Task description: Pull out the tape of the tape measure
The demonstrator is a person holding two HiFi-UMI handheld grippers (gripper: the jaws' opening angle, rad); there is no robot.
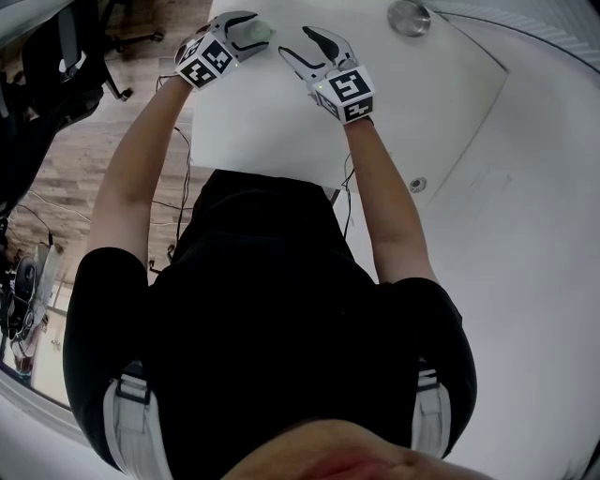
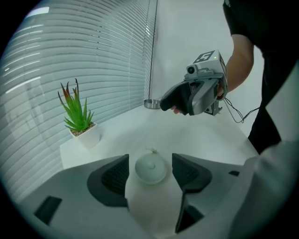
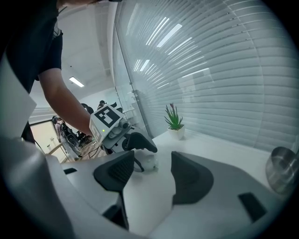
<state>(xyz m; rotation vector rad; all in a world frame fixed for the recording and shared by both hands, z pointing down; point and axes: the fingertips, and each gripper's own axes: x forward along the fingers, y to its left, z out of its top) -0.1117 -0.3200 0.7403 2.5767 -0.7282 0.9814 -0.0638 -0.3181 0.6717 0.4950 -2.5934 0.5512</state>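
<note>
— Tape measure [image 2: 151,169] sits on the table [image 1: 272,122], close to its side edge, between the left gripper's [image 2: 149,161] spread jaws, pads clear of it.
— Right gripper [image 1: 296,43] gapes empty nearby over bare tabletop. The tape's tab is too small to make out.

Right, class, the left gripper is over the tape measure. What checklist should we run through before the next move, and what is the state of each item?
1. Tape measure lies flat on the table: ok.
2. It sits centred in the left gripper: ok.
3. Left fingers pressing on it: not ok. They stand apart, with gaps on both sides.
4. Right gripper open and empty, ready for the tape: ok.
5. Pull end of the tape located: cannot tell. A small nub shows at the case's far edge, too small to identify.
6. Potted plant and metal bowl stand away from the tape measure: ok.
</note>
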